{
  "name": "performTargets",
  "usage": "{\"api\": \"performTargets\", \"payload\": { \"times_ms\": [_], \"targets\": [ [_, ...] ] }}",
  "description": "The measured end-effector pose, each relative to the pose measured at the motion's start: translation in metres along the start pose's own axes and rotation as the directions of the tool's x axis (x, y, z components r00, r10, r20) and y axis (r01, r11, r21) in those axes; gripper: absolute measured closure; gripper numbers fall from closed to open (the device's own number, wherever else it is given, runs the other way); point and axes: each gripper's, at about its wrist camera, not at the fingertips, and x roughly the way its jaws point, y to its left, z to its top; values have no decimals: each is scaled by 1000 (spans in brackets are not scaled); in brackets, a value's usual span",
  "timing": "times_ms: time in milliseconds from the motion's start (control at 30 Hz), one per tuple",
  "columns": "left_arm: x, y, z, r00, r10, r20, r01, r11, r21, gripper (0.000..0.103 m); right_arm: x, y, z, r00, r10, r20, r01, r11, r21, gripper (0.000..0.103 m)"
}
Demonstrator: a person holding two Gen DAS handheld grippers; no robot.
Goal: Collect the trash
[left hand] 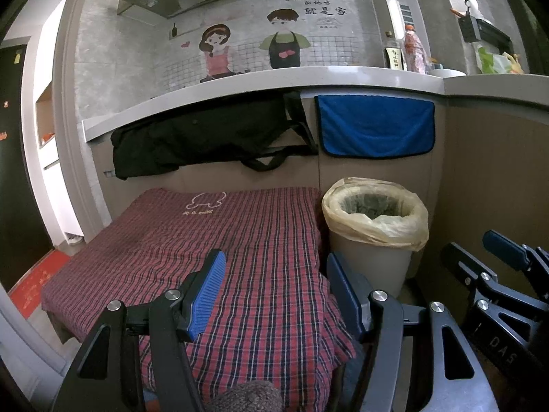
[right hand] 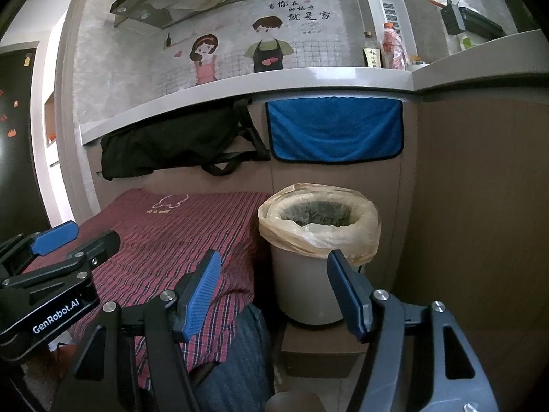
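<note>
A grey trash bin (left hand: pixel 372 257) lined with a yellowish plastic bag stands to the right of a low table under a red plaid cloth (left hand: pixel 212 247). The bin (right hand: pixel 310 274) sits on a brown box in the right wrist view, next to the cloth (right hand: pixel 164 240). My left gripper (left hand: pixel 274 288) is open and empty above the cloth's near part. My right gripper (right hand: pixel 272 285) is open and empty in front of the bin. No loose trash shows on the cloth. Each gripper shows in the other's view: the right one (left hand: pixel 480 250), the left one (right hand: pixel 77 237).
A black bag (left hand: pixel 206 137) and a blue towel (left hand: pixel 375 125) hang under a grey counter (left hand: pixel 274 82). Bottles (left hand: pixel 413 49) stand on the counter at right. Brown panels wall in the bin's right side. A red mat (left hand: pixel 34 285) lies on the floor at left.
</note>
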Motion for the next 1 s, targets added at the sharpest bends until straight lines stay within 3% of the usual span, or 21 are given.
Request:
{"api": "performTargets", "payload": {
  "times_ms": [1000],
  "targets": [
    [0, 0, 0, 1000, -4, -4, 4, 1000, 1, 41, 1, -2, -1, 1000, 3, -2, -3, 1000, 3, 41]
  ]
}}
